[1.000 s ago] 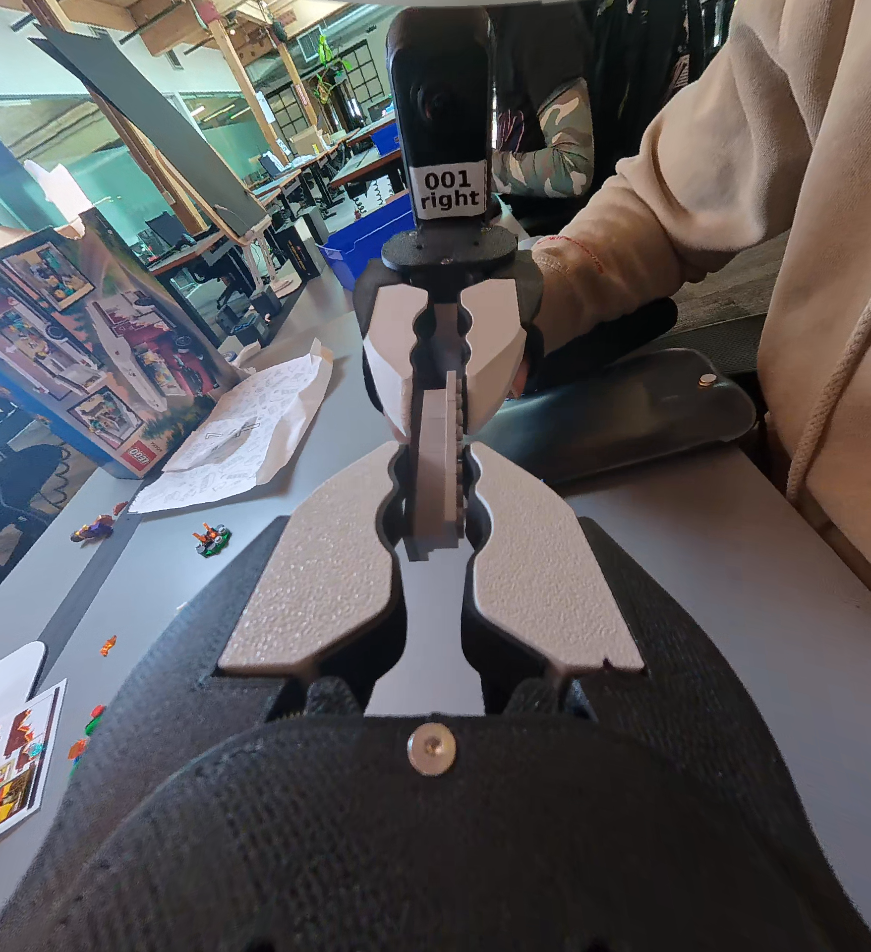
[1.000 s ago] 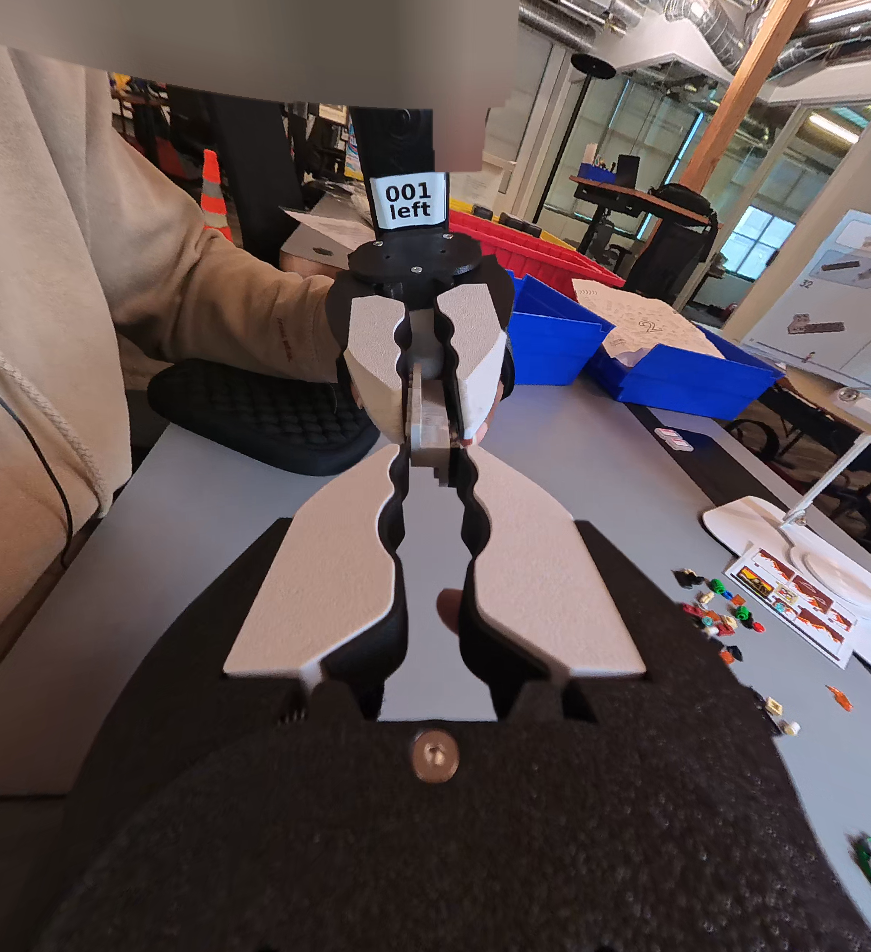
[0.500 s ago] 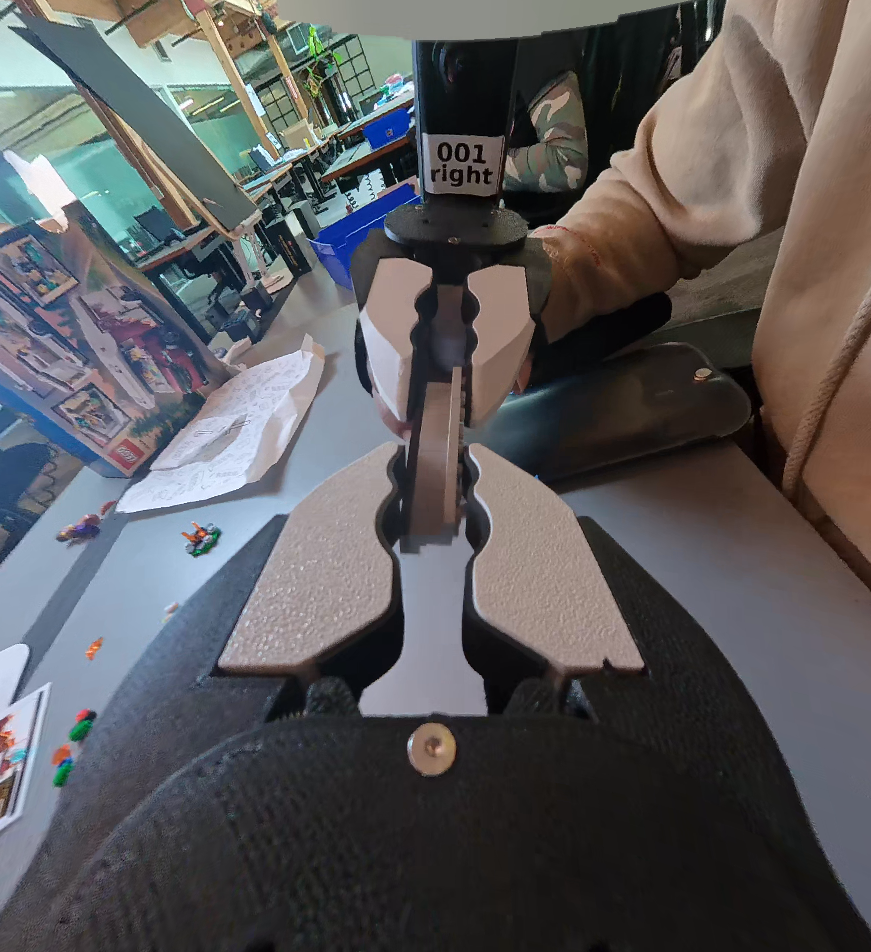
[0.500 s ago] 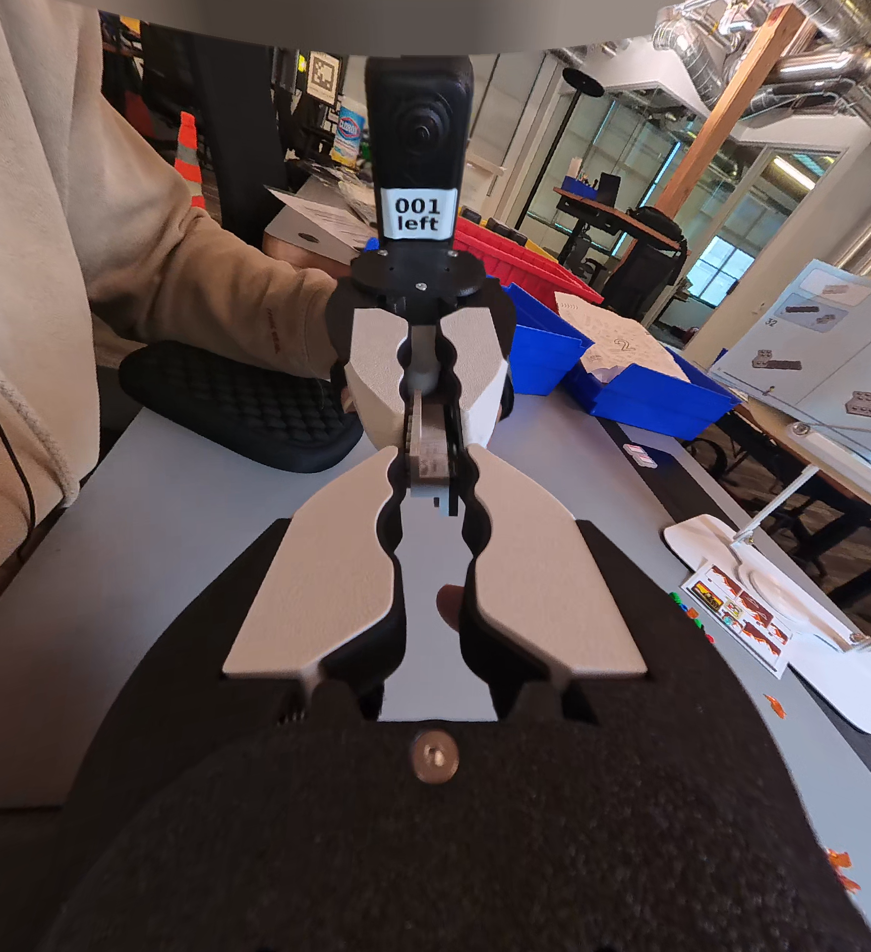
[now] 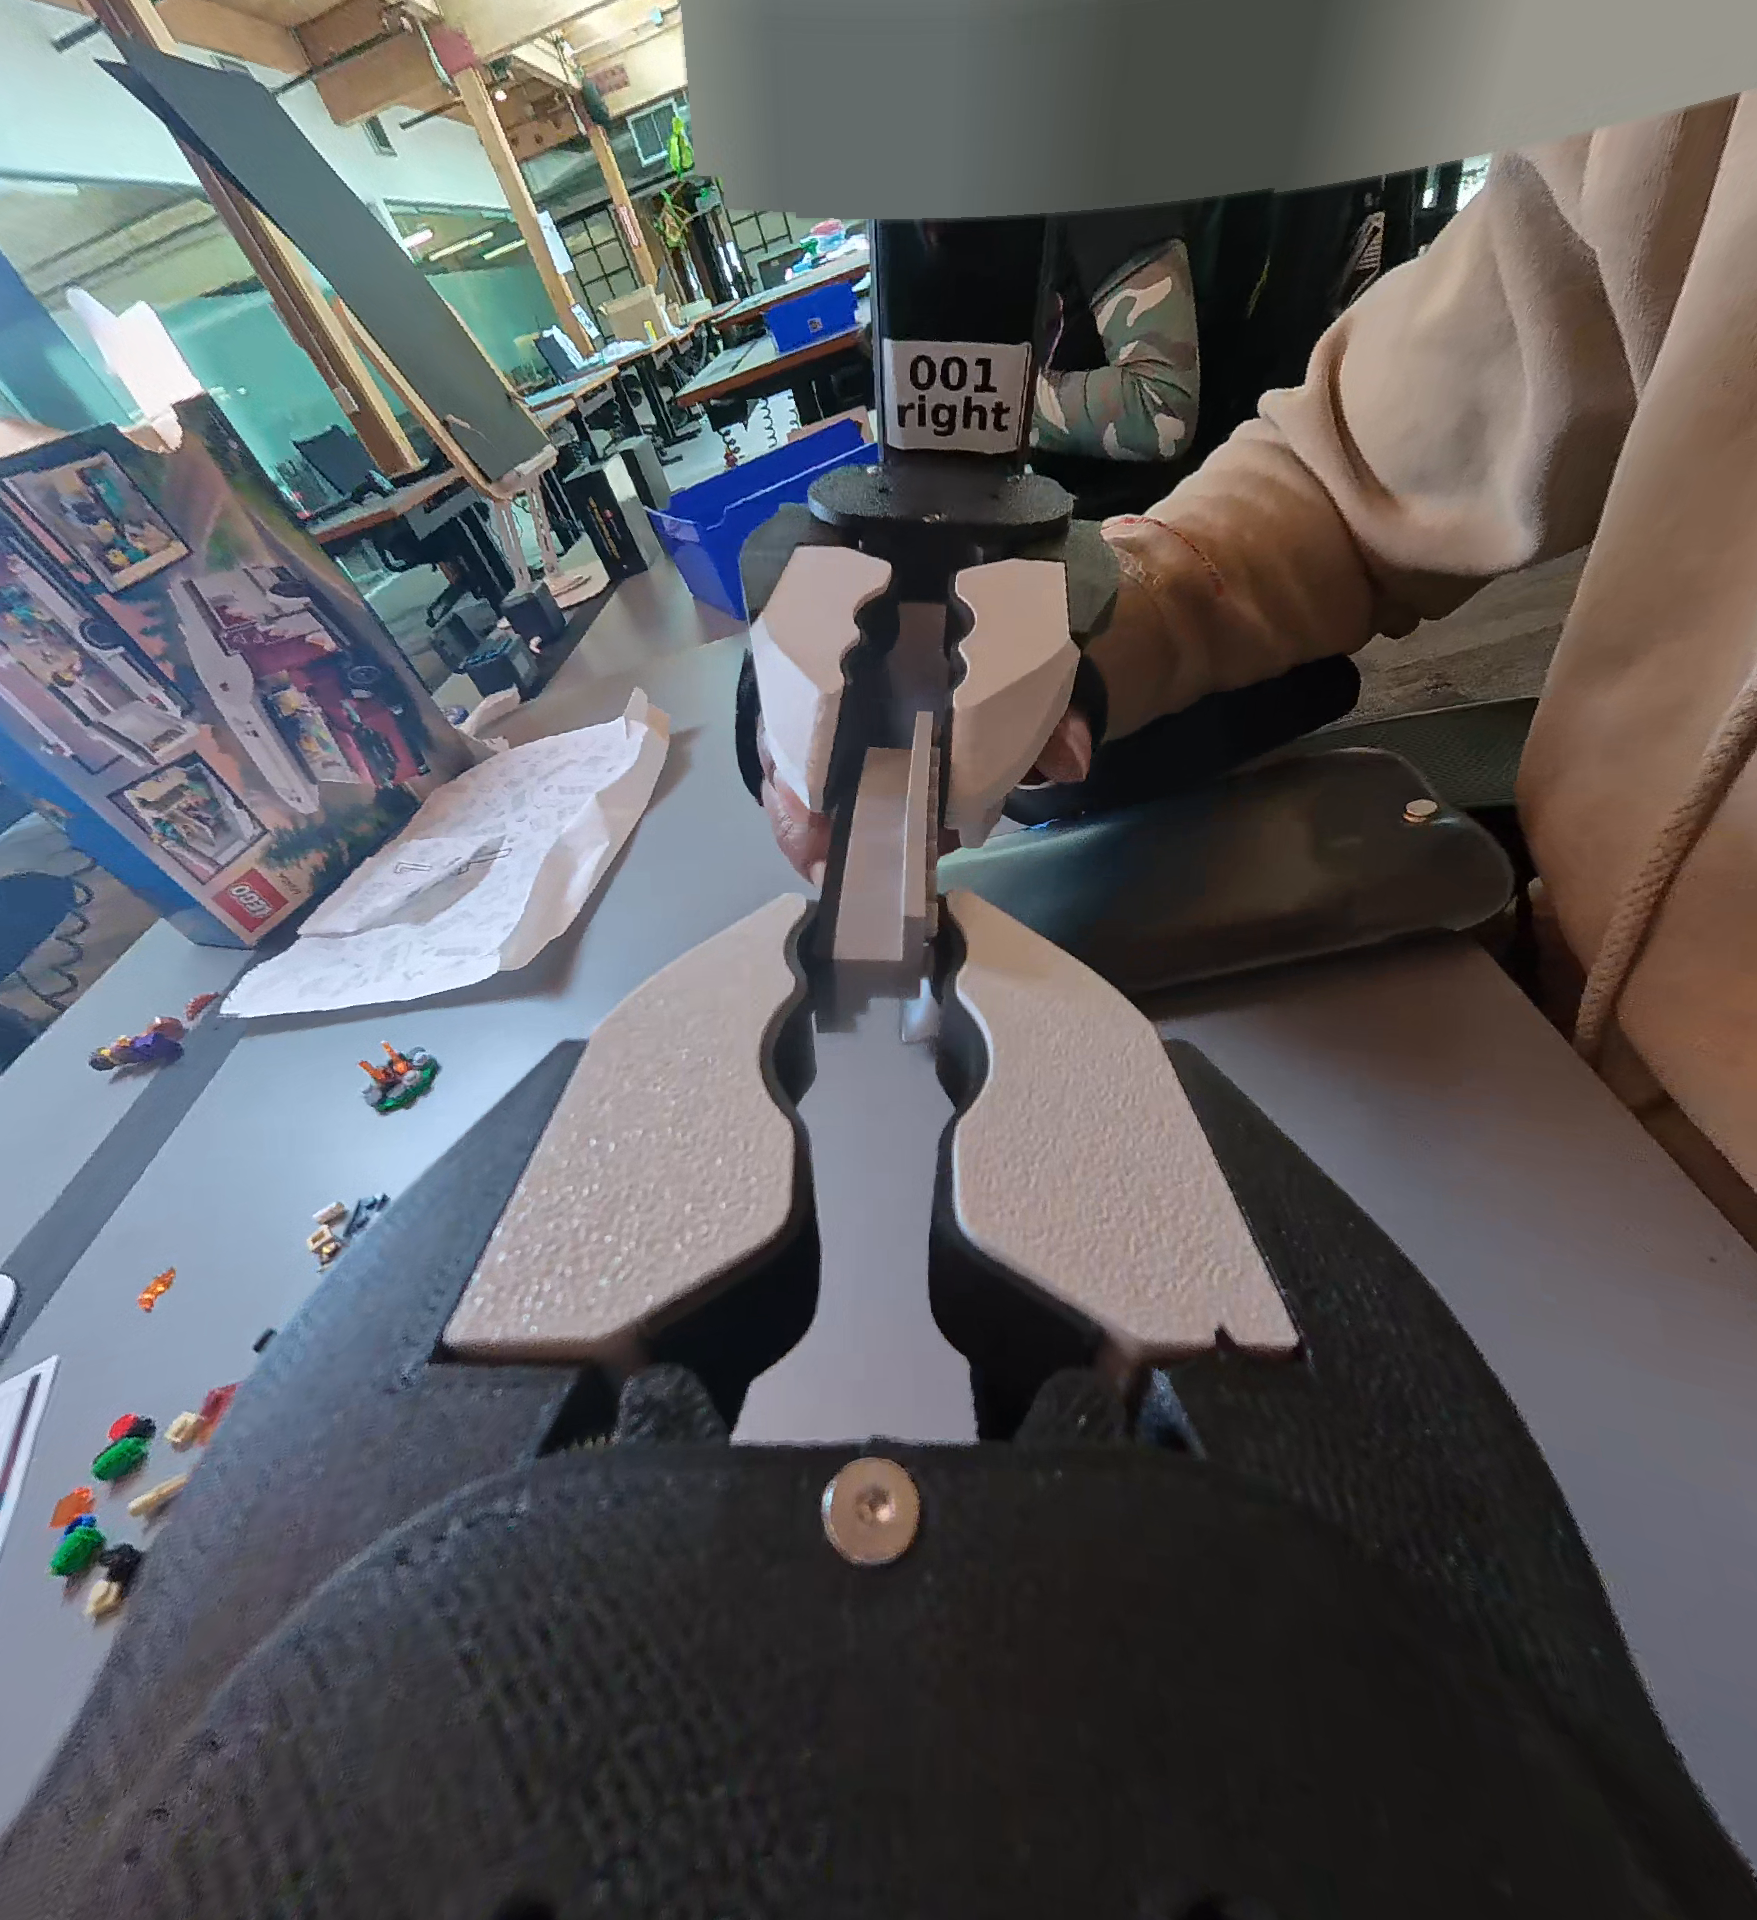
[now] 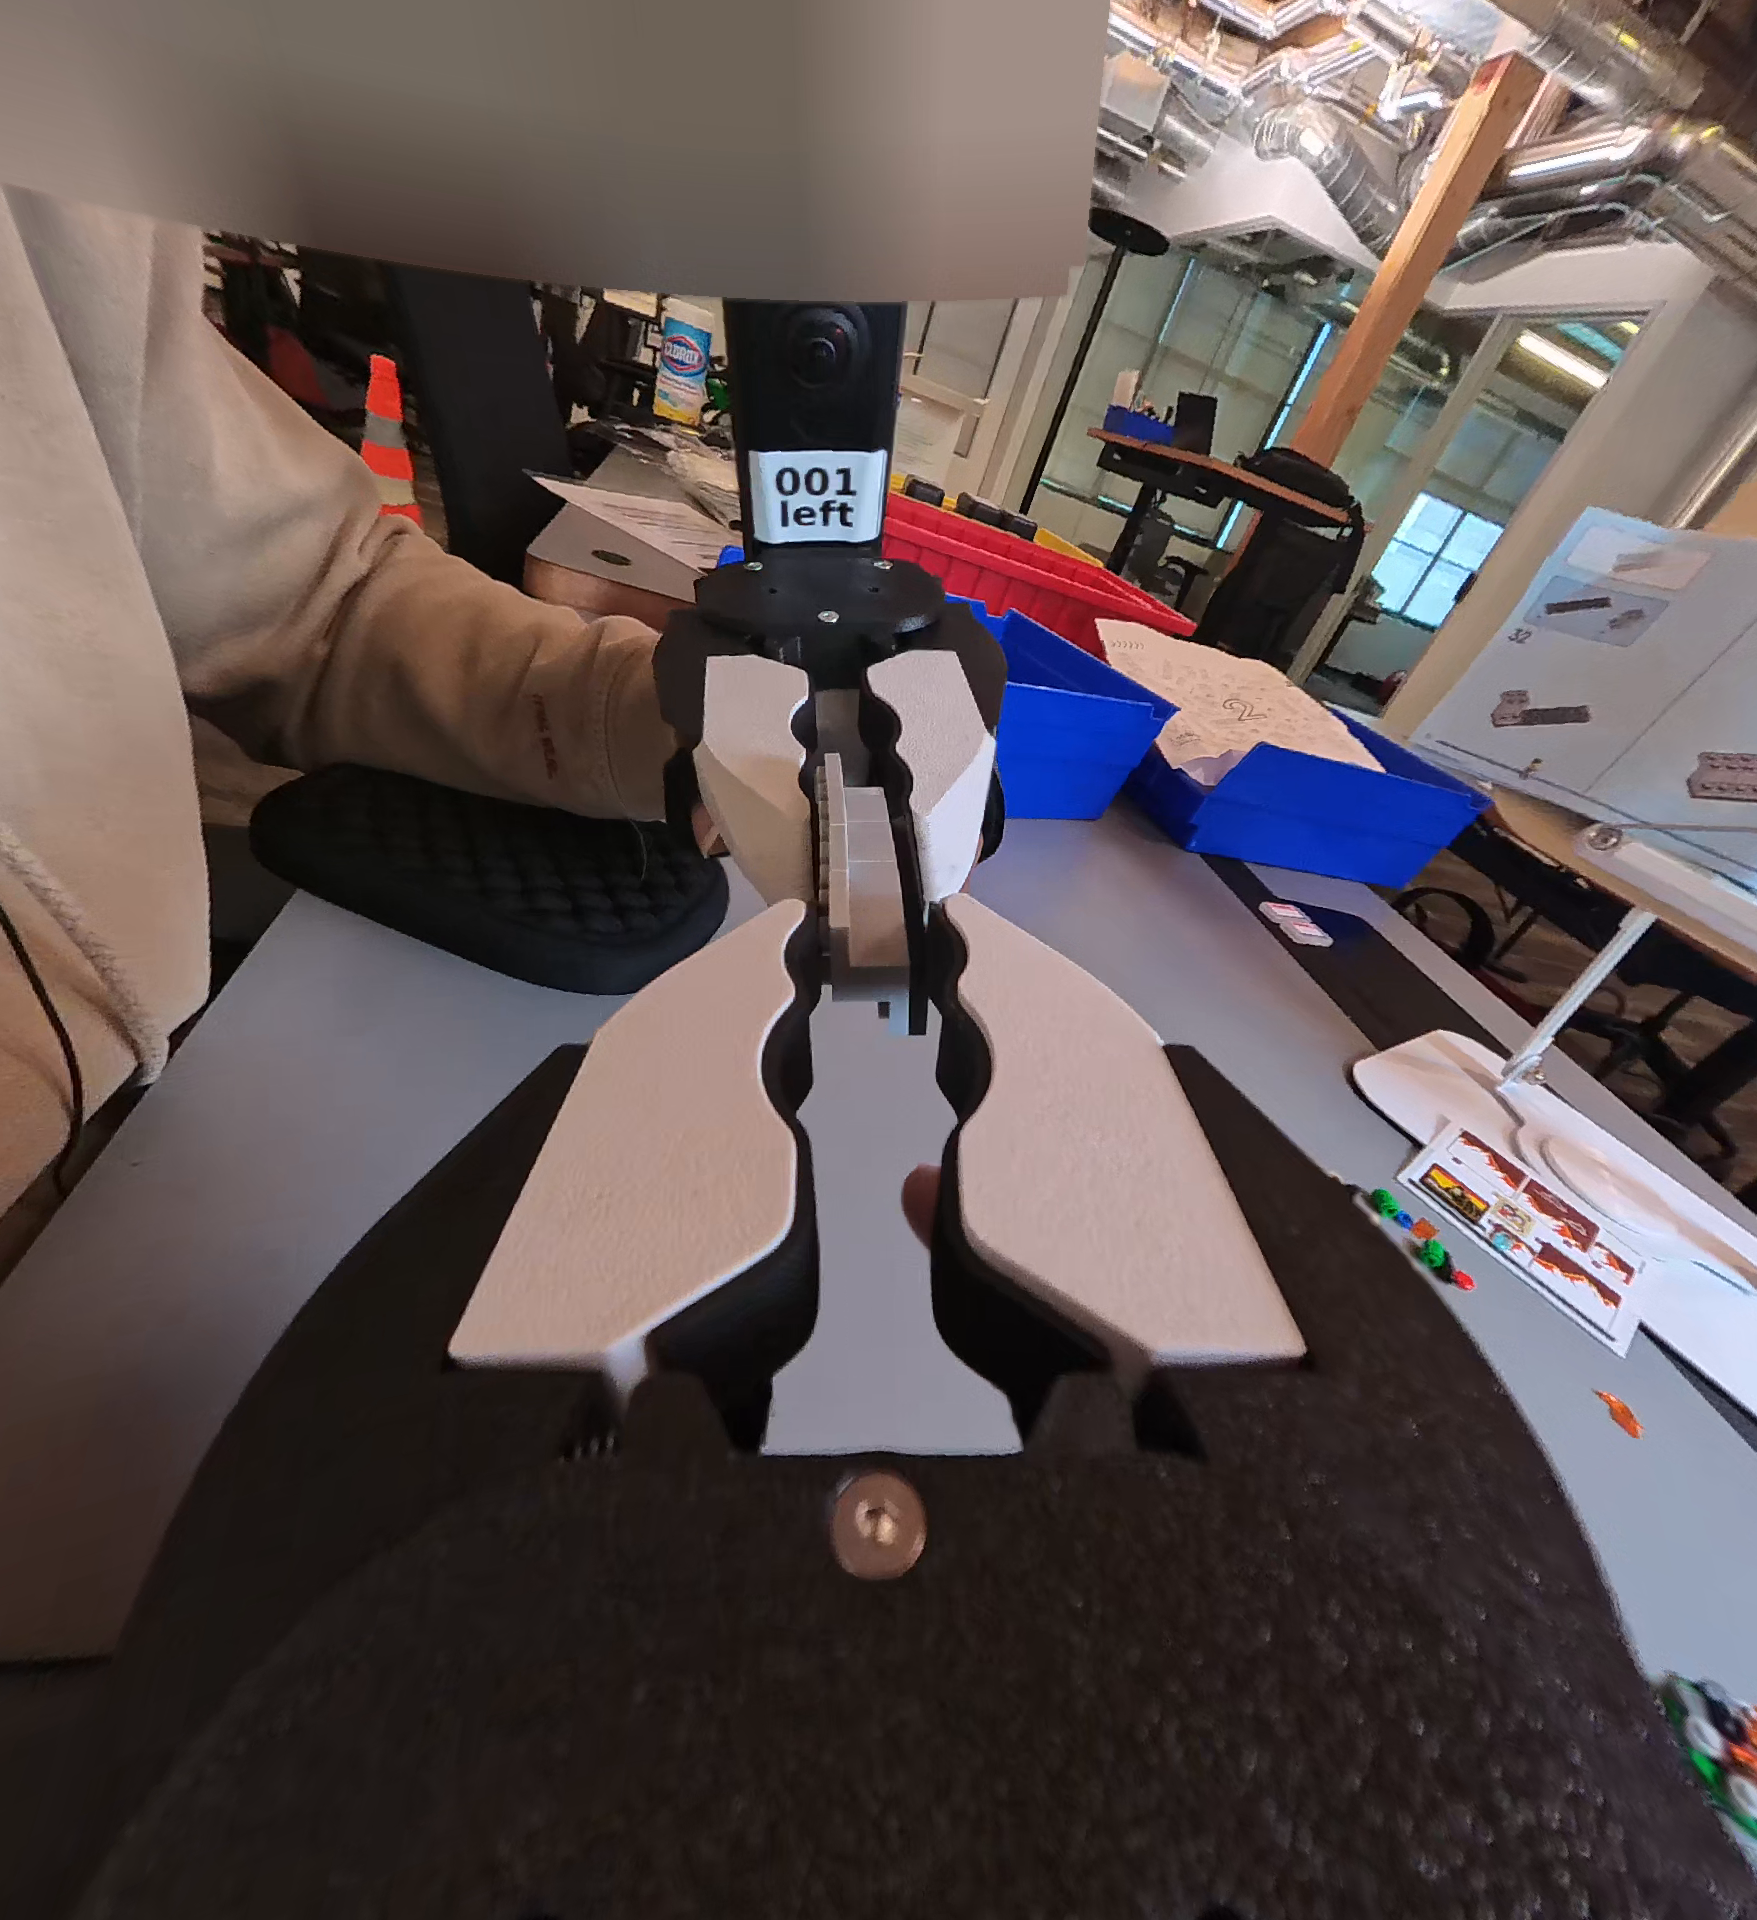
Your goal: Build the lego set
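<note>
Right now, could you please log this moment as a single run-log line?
left gripper: shut on grey lego assembly | right gripper: shut on same assembly, opposite end | assembly held above table | loose pieces untouched

An open-plan workshop office. Beyond the tongs stand rows of desks (image 5: 749, 353), timber posts (image 6: 1404, 260) and exposed ducts (image 6: 1476, 114). Blue bins (image 6: 1300, 800) sit nearby.

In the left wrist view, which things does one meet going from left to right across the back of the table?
Lego box → white paper bag → grey lego assembly held between both hand-held grippers → dark armrest → person's beige sleeve.
</note>
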Action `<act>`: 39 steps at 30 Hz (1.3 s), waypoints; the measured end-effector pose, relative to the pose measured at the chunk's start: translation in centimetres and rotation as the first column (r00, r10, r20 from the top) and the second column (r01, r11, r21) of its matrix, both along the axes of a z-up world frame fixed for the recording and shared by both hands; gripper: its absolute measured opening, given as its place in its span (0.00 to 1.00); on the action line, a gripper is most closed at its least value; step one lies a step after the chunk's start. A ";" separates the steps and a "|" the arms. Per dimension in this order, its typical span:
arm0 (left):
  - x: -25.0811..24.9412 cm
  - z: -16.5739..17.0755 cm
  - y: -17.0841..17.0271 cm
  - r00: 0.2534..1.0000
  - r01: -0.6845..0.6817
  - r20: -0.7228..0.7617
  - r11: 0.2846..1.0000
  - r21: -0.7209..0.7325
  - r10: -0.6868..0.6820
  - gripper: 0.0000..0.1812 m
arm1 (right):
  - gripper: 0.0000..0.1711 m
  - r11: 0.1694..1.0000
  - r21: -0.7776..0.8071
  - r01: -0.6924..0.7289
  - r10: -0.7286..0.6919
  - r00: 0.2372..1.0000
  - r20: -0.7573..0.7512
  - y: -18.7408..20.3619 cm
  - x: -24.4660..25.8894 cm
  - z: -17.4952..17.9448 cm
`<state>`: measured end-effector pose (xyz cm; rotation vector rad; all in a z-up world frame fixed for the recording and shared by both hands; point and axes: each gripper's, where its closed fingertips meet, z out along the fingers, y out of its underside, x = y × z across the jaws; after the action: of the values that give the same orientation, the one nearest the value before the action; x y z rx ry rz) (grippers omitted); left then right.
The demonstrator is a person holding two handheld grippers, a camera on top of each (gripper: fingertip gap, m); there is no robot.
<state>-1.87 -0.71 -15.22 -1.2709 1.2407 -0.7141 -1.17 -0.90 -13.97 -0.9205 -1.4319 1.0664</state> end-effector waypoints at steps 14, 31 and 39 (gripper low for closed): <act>0.2 0.2 0.0 1.000 -0.005 0.031 1.000 0.014 0.005 0.12 | 0.11 0.992 -0.124 -0.033 0.031 0.999 -0.020 0.0 -0.2 0.1; 1.1 0.7 -1.0 0.999 0.023 0.029 0.999 0.042 -0.024 0.11 | 0.11 0.997 -0.060 -0.054 0.054 0.999 -0.003 -1.0 -0.4 -0.3; 1.1 0.5 -1.1 0.999 0.039 0.037 0.999 0.001 -0.039 0.11 | 0.11 0.996 -0.071 -0.049 0.051 0.998 0.027 -1.0 -0.5 -0.6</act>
<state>-0.81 -1.77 -14.73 -1.2310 1.2385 -0.7624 -1.63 -1.86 -14.55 -0.9575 -1.4553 1.1509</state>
